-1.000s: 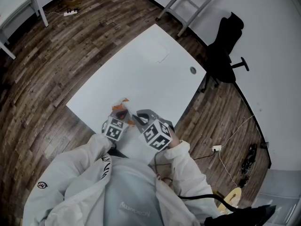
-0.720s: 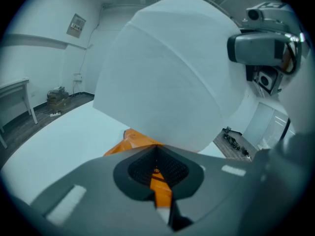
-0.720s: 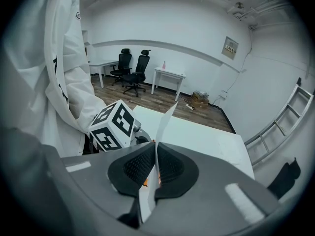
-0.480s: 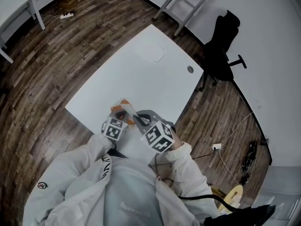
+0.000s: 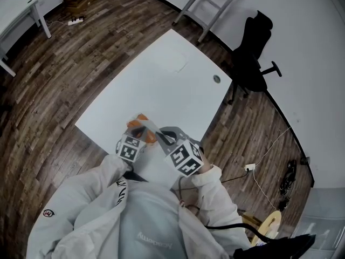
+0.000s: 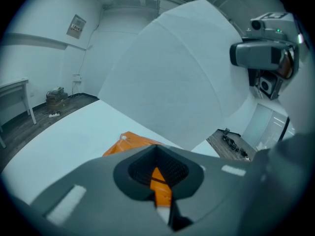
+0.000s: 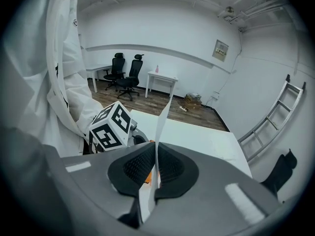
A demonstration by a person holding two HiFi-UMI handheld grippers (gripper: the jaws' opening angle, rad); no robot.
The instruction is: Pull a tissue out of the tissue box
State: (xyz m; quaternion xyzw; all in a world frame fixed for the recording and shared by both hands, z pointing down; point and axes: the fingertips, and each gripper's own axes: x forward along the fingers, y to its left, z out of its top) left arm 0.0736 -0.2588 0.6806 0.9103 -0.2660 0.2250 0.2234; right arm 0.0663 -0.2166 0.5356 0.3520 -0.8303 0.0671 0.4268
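Two pairs of tongs close together over the near edge of the white worktop (image 5: 161, 85), just ahead of the person's pale jacket (image 5: 70, 215). Left tongs (image 5: 138, 131) shut on the orange tissue box (image 5: 141, 122): in the left gripper view, tongs (image 6: 160, 181) closed with a strip of the box's orange card pinched between the ribbed pads, the rest of the tissue box (image 6: 129, 142) lying on the worktop (image 6: 74, 132) just beyond.

Right tongs (image 5: 161, 137) shut on the tissue (image 5: 153, 129): in the right gripper view, tongs (image 7: 155, 168) pressed together, with the thin white tissue (image 7: 161, 124) clamped edge-on between the pads (image 7: 138, 166) and standing up above them. Seen from the left gripper view as a broad white sheet, tissue (image 6: 167, 77) spread wide above the box and filling much of the frame. Lower edge dropping behind the tongs, so no telling whether any of it sits in the box. From the head view, a narrow white strip running from the box up to the right tongs.

In the right gripper view, marker cube (image 7: 110, 127) of the left tongs just beside the tissue, white sleeve (image 7: 64, 77) behind it. Well apart, on the wooden floor (image 5: 64, 63) beyond the far worktop corner: black office chair (image 5: 253, 58) and ladder (image 5: 207, 4) against the wall.
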